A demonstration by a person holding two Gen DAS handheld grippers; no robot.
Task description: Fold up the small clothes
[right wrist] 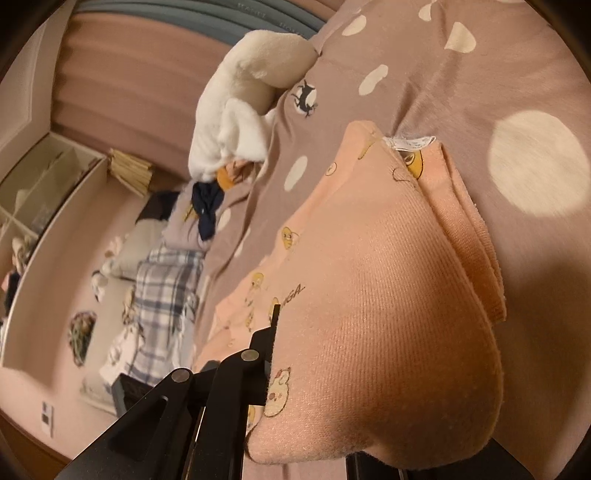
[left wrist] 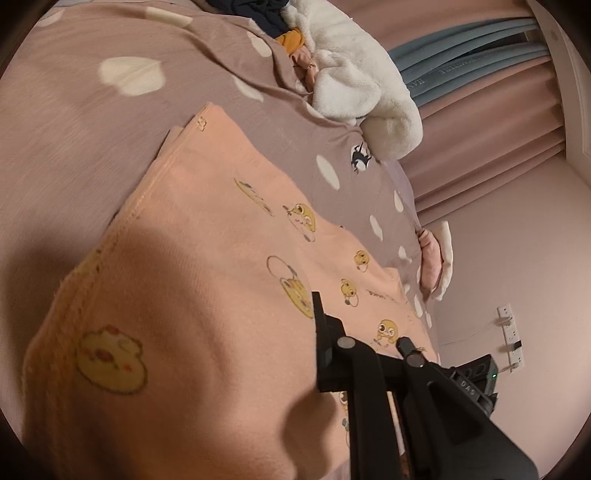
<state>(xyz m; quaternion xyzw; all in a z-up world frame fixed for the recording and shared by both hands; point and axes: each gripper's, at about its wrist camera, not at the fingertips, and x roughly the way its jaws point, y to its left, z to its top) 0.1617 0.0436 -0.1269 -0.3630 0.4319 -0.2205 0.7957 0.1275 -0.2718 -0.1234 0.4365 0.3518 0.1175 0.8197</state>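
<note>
A peach child's garment with yellow cartoon prints lies on a mauve bedsheet with white spots. In the left wrist view a fold of it hangs over my left gripper, whose one visible black finger presses against the cloth; the other finger is hidden under it. In the right wrist view the garment bulges up over my right gripper; one black finger shows at its left edge and the other is covered. Both grippers appear shut on the fabric. A white label shows at the collar.
A white fleece garment, an orange item and dark clothing lie heaped at the far edge of the bed. Pink curtains and a wall with a power strip stand beyond. A plaid cloth lies beside the bed.
</note>
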